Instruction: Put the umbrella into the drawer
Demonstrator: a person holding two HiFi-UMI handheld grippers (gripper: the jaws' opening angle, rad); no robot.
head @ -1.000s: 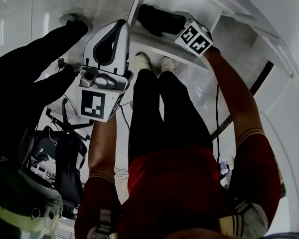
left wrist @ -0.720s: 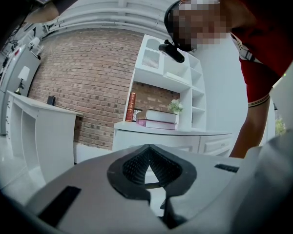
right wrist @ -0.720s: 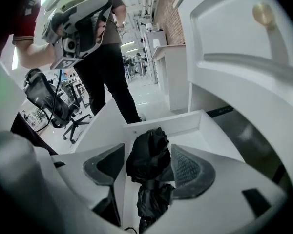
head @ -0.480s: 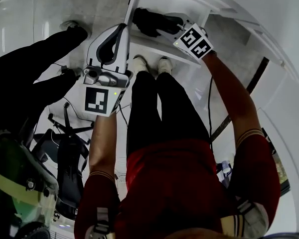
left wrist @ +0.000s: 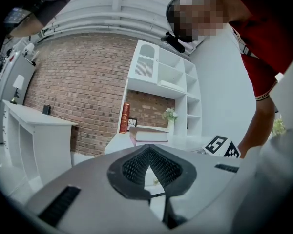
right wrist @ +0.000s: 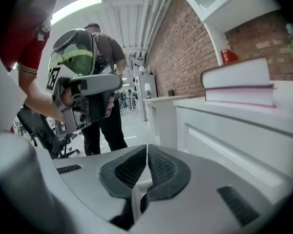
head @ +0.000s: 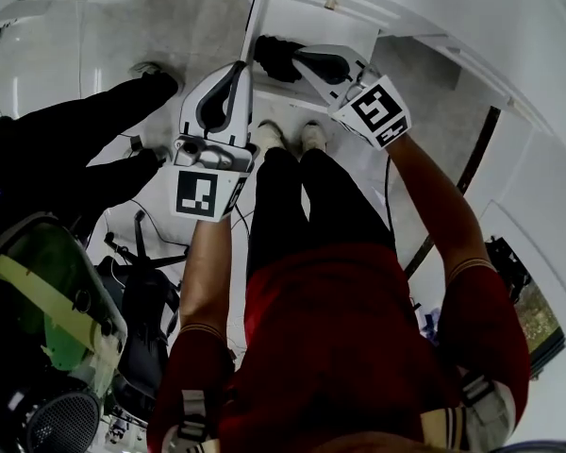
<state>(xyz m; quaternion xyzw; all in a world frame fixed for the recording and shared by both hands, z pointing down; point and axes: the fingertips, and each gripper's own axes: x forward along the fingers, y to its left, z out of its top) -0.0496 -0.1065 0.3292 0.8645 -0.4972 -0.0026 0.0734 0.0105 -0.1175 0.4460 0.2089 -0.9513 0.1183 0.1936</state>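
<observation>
In the head view, a bystander in dark clothing (head: pixel 75 154) is seen at nine o'clock. The left gripper (head: pixel 236 66) is held just left of centre, toward eleven o'clock, with its tips pointed to twelve o'clock. In the left gripper view, its jaws are shown brought together at the tips, with nothing clamped between them. Beyond them, a brick wall (left wrist: pixel 83 82) is seen at ten o'clock and a white shelf unit (left wrist: pixel 166 77) at twelve o'clock. An upright red book (left wrist: pixel 125 117), a book lying flat (left wrist: pixel 151 133) and a small plant (left wrist: pixel 170 115) are set on the white top below the shelves. Back in the head view, the umbrella (head: pixel 272 55), a dark folded bundle, is seen lying in the open white drawer (head: pixel 323 26) at twelve o'clock, just beyond the wearer's pale shoes (head: pixel 264 138). The right gripper (head: pixel 302 59) is held at one o'clock, with its tips near the umbrella over the drawer. Whether they touch cannot be told from that view. In the right gripper view, its jaws are shown closed against each other, with no part of the umbrella between them. There a stack of books (right wrist: pixel 239 84) is seen at two o'clock on a white cabinet (right wrist: pixel 234 135).
</observation>
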